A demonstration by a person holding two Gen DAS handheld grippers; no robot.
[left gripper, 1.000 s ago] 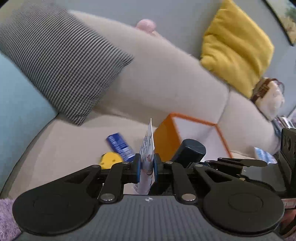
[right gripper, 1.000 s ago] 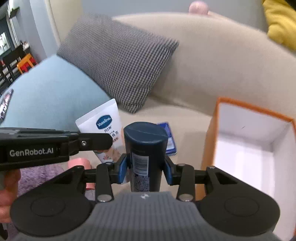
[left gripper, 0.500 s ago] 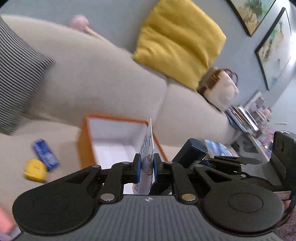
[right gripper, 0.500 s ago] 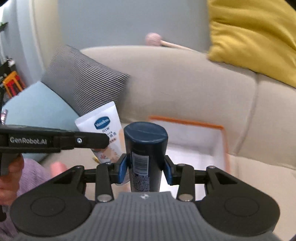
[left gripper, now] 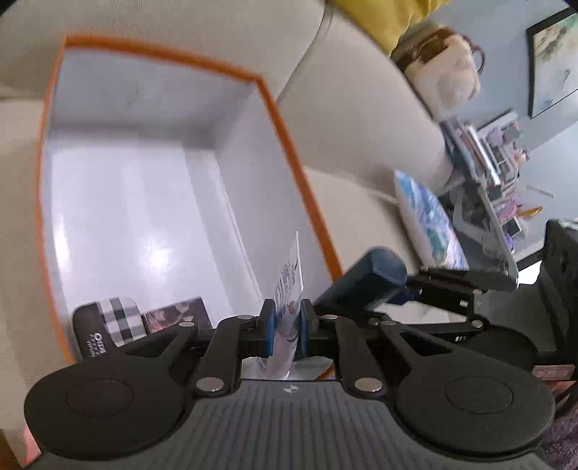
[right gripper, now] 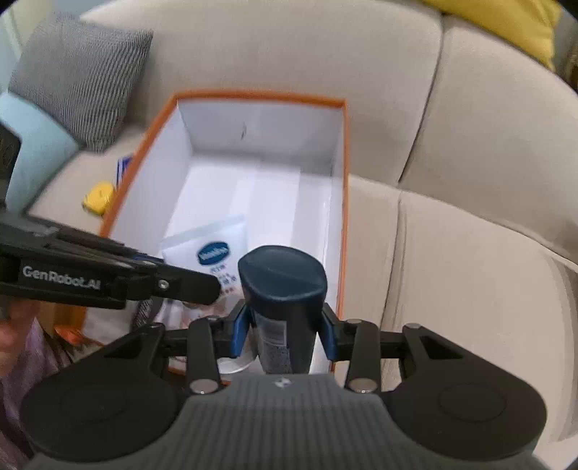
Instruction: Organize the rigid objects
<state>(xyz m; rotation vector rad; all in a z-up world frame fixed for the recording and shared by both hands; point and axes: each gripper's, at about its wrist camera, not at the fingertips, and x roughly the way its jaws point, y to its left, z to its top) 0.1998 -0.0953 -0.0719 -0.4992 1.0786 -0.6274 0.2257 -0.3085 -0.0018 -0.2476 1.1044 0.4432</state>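
An orange-rimmed white box sits on the beige sofa. My left gripper is shut on a flat white Vaseline tube, held edge-on over the box's near right part. My right gripper is shut on a dark blue bottle, cap up, over the box's near end. Both grippers hang side by side above the box. Inside the box's near left corner lie a black and checked item and a small brown pack.
On the seat left of the box lie a yellow object and a blue pack. A grey striped cushion and a light blue cushion are at the left. A yellow cushion, a plush toy and a patterned cushion are at the right.
Both grippers have swung from the sofa's left side to above the box and tipped downward, each carrying its item. The box interior now fills both views.
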